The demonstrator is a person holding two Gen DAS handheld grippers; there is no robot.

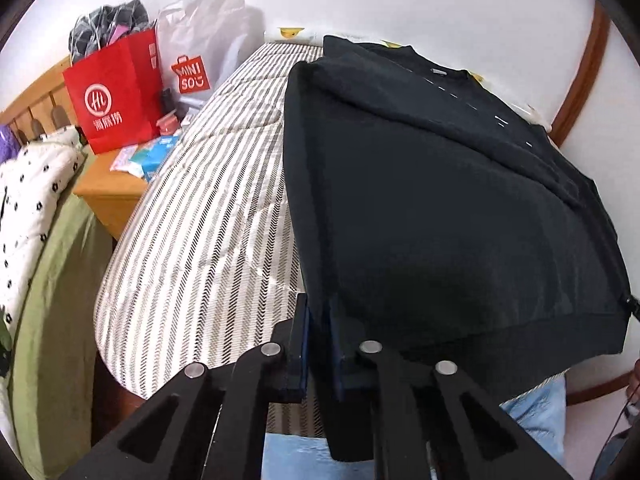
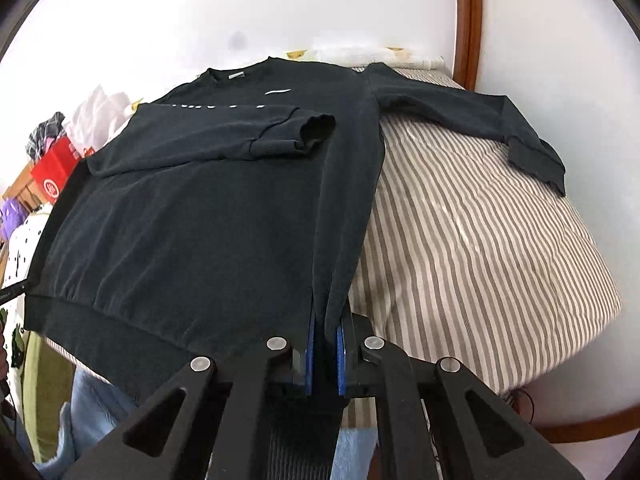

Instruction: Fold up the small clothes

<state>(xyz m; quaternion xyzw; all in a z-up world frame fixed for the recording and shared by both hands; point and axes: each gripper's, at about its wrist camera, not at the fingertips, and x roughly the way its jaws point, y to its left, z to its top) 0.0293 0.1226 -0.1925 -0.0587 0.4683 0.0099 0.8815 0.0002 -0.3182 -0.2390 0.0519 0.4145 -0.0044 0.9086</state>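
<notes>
A black long-sleeved sweatshirt (image 2: 192,216) lies front up on a striped quilt (image 2: 472,248), collar toward the wall. One sleeve (image 2: 224,136) is folded across the chest; the other sleeve (image 2: 472,112) stretches out to the right. My left gripper (image 1: 318,312) is shut on the sweatshirt (image 1: 440,208) at the left end of its hem, and the cloth hangs down between the jaws. My right gripper (image 2: 326,328) is shut on the right end of the hem, with a fold of the side seam pinched between its blue pads (image 2: 341,354).
A wooden bedside table (image 1: 108,196) at the left carries a red paper bag (image 1: 114,92), a white shopping bag (image 1: 200,48) and small packets. A dotted white blanket (image 1: 28,200) lies at the far left. The wall is behind the bed; a wooden frame (image 2: 466,20) rises at right.
</notes>
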